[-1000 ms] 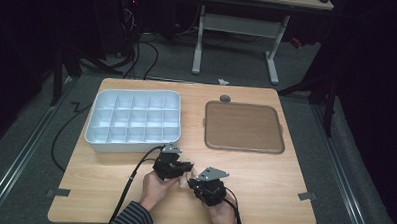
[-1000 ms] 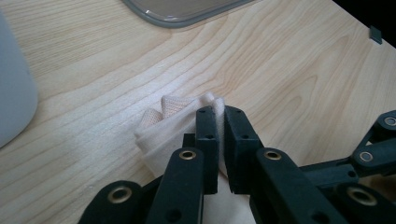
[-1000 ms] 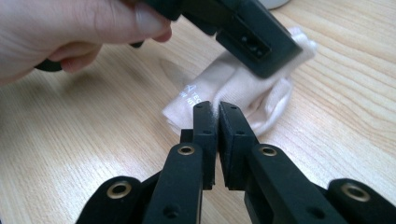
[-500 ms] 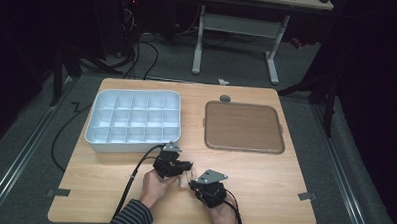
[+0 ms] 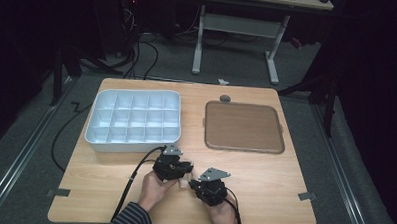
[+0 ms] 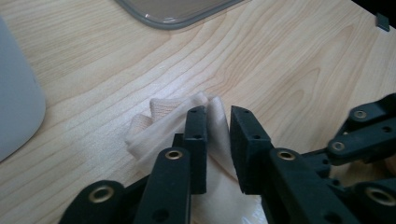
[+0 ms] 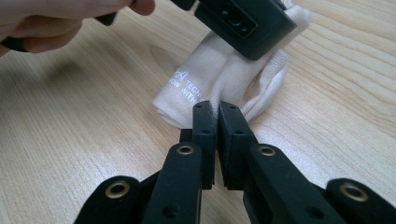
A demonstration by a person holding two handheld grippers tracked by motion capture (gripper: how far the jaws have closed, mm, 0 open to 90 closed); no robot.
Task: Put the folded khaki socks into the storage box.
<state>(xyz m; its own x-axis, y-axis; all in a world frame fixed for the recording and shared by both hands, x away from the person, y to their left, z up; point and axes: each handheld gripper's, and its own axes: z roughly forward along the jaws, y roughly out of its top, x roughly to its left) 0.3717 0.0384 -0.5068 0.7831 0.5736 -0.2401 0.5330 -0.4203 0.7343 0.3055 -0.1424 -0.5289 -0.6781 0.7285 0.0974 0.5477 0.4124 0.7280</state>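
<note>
Near edge of the wooden table (image 5: 263, 194), centre: a small cream sock (image 7: 224, 74), bunched and folded, lies between the two grippers, well apart from the white compartment tray (image 5: 130, 139) at far left and the brown flat tray (image 5: 243, 126) at far right. Left gripper (image 6: 219, 123): jaws have just been opening; they stand a little apart with a fold of the sock in the gap, and the pads do not appear to press on it, so this reads as a release rather than a grip. Right gripper (image 7: 217, 112): jaws nearly closed, pinching a thin edge of the sock at its near end; the fabric is drawn taut into the tips. The left hand (image 5: 154, 188) sits just beside the right hand (image 5: 223, 218), so the working space is tight. Judgement: the step in hand looks like folding or re-gripping the sock, with the right side acting as anchor. To do it well, keep the right pinch fixed and low on the table so the cloth does not drag, let the left jaws clear the fold fully before shifting, then re-grip through all layers rather than the top one alone. Risk: thin knit slips from a shallow pinch, and the fold may spring open once the left side lets go.
</note>
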